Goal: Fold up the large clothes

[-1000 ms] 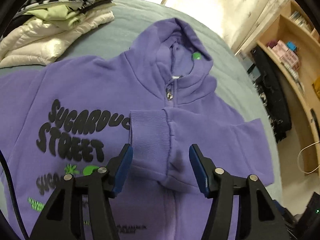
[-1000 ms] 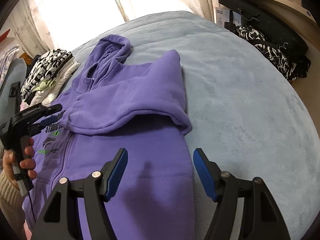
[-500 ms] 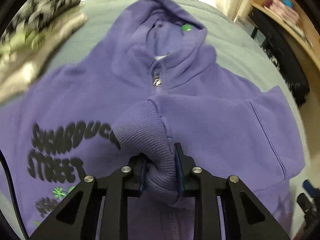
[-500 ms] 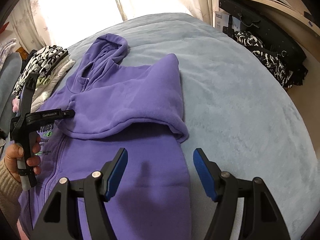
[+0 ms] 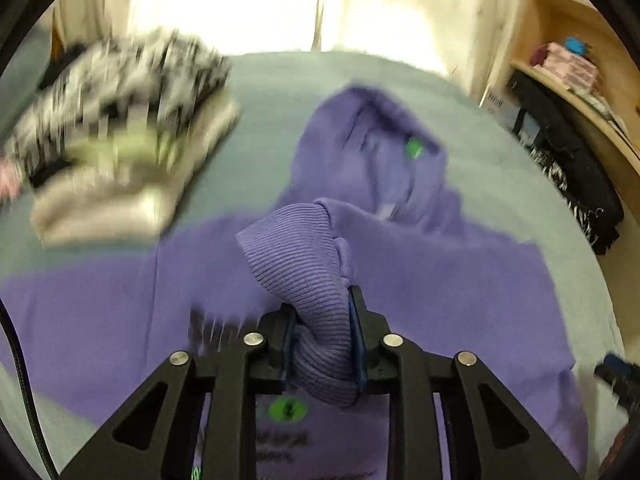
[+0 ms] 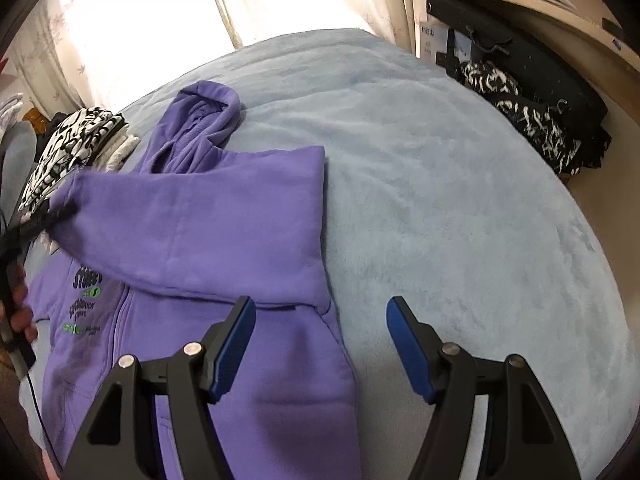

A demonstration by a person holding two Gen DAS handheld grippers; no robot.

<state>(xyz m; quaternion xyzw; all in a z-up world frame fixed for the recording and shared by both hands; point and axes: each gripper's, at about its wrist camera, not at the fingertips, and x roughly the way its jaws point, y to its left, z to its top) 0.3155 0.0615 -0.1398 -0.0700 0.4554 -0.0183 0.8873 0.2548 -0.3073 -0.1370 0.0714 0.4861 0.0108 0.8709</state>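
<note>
From the left wrist view, we see the left gripper point(image 5: 322, 340) clamped on the ribbed cuff point(image 5: 308, 264) of the purple hoodie point(image 5: 420, 280). Its jaws have just eased a little wider, yet the blue pads press the bunched knit from both sides. The cuff is lifted off the garment's front and stands as a thick, ridged roll. The hoodie lies on a pale blue, plush bed cover point(image 5: 264, 92), hood toward the curtains. The picture is smeared by motion: the black lettering on the chest is only partly legible, and the folded pile of clothes point(image 5: 120, 140) at the upper left shows as blurred black-and-white pattern over cream and pale green layers. At the right, a curved wooden shelf point(image 5: 576, 80) holds small pink boxes; we cannot make out more.

From the right wrist view, the right gripper point(image 6: 320, 344) hangs with its fingers wide apart and nothing between them, above the hoodie's right edge and the cover. The raised sleeve point(image 6: 192, 220) stretches across the chest toward the left gripper, which is cut off at the frame's left edge, with a hand point(image 6: 18, 304) on its handle. Dark patterned fabric point(image 6: 532, 124) lies beside the bed, under the shelf.
</note>
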